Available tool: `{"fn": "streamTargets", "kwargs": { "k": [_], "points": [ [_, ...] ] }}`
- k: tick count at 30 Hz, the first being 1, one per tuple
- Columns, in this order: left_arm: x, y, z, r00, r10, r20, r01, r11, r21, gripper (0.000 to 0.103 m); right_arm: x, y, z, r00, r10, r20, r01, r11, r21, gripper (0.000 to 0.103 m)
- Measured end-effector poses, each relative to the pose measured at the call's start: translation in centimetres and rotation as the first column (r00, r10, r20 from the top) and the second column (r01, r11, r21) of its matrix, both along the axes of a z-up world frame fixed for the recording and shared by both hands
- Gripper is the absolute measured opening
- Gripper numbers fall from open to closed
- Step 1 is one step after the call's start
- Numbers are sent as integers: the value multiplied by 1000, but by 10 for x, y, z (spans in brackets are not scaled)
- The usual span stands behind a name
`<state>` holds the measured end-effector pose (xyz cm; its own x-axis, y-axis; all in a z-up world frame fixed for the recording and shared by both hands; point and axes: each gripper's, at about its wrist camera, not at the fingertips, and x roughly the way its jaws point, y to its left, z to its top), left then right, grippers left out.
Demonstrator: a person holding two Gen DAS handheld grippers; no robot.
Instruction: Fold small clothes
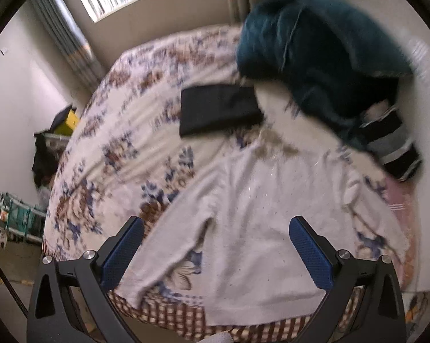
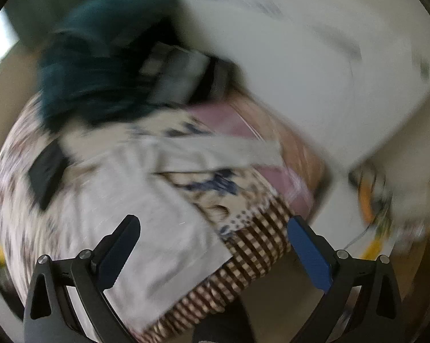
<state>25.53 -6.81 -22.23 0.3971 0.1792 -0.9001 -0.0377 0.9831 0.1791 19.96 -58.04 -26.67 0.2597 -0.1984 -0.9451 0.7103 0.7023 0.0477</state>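
A white long-sleeved top (image 1: pixel 257 223) lies spread flat on the floral bedsheet (image 1: pixel 123 148), its hem at the near edge of the bed. My left gripper (image 1: pixel 216 228) is open and empty, hovering over the top's lower half. In the blurred right wrist view the same white top (image 2: pixel 123 228) lies over the bed's corner. My right gripper (image 2: pixel 215 228) is open and empty above the top's edge and the checked bed skirt (image 2: pixel 252 260).
A folded black garment (image 1: pixel 219 108) lies mid-bed. A teal fluffy heap (image 1: pixel 323 57) and a striped black-and-grey pile (image 1: pixel 392 145) sit at the far right by the wall. Clutter (image 1: pixel 52 143) stands on the floor to the left of the bed.
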Motion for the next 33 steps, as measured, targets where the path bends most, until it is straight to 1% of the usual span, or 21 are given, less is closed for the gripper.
{"fn": "streamTargets", "kwargs": {
  "k": [3,5,6,7,9,12,15,16,17,18,19,20,21,23,24,25,26,27,29,31,33],
  "points": [
    [29,-21,-77,995,33,-93,-30,999,25,103,8,-75,-99,983,-182,-35,185,975,121,92],
    [42,-31,-128,987,38,-155,-34,999,28,103,11,-124,-168,950,-307,-62,313,932,184,79],
    [47,-34,-153,982,41,-187,-33,999,41,103,6,-134,-188,935,-348,-65,354,915,195,74],
    [53,-38,-183,976,45,-215,-34,998,52,103,5,-156,-218,909,-412,-65,415,881,225,73],
    [54,-39,-216,964,63,-258,-44,996,79,103,-3,-191,-271,835,-547,-49,534,788,307,73],
    [60,-37,-258,944,106,-312,-83,993,89,103,-12,-220,-330,732,-679,-46,642,667,377,73],
    [65,-35,-283,934,131,-333,-112,991,77,103,-15,-237,-368,651,-758,-39,705,586,399,73],
    [68,-35,-289,934,133,-332,-116,991,71,103,-16,-241,-377,619,-786,-11,722,563,403,73],
    [69,-32,-294,933,136,-333,-120,991,66,103,-14,-243,-381,595,-803,31,735,559,384,73],
    [72,-33,-298,934,135,-331,-123,991,59,103,-12,-244,-381,588,-807,62,740,567,363,64],
    [73,-31,-301,936,136,-326,-125,991,55,103,-7,-243,-378,587,-803,103,745,586,318,32],
    [74,-26,-302,937,139,-320,-129,990,52,103,1,-242,-376,606,-787,112,744,611,270,13],
    [75,-24,-302,938,142,-315,-134,990,48,103,6,-240,-375,620,-777,112,738,626,253,9],
    [75,-15,-296,943,155,-294,-151,988,36,103,22,-231,-363,662,-739,126,716,673,183,9],
    [76,-11,-292,945,163,-283,-160,987,32,103,33,-225,-353,693,-708,134,692,706,149,9],
    [76,-4,-286,948,174,-267,-174,984,25,103,50,-210,-334,749,-646,151,639,763,93,9],
    [75,6,-277,950,189,-248,-192,981,15,103,60,-205,-323,776,-609,163,607,792,69,9],
    [73,14,-270,951,202,-236,-206,979,7,103,80,-185,-301,828,-528,189,534,845,24,9],
    [72,33,-255,951,224,-213,-231,973,-9,103,113,-143,-264,895,-381,232,399,916,-35,9],
    [71,53,-241,952,246,-182,-253,967,-14,103,146,-92,-229,937,-229,265,258,963,-83,9],
    [68,79,-227,951,269,-151,-275,961,-15,103,190,-21,-197,953,-40,299,81,989,-124,9]
  ]
}}
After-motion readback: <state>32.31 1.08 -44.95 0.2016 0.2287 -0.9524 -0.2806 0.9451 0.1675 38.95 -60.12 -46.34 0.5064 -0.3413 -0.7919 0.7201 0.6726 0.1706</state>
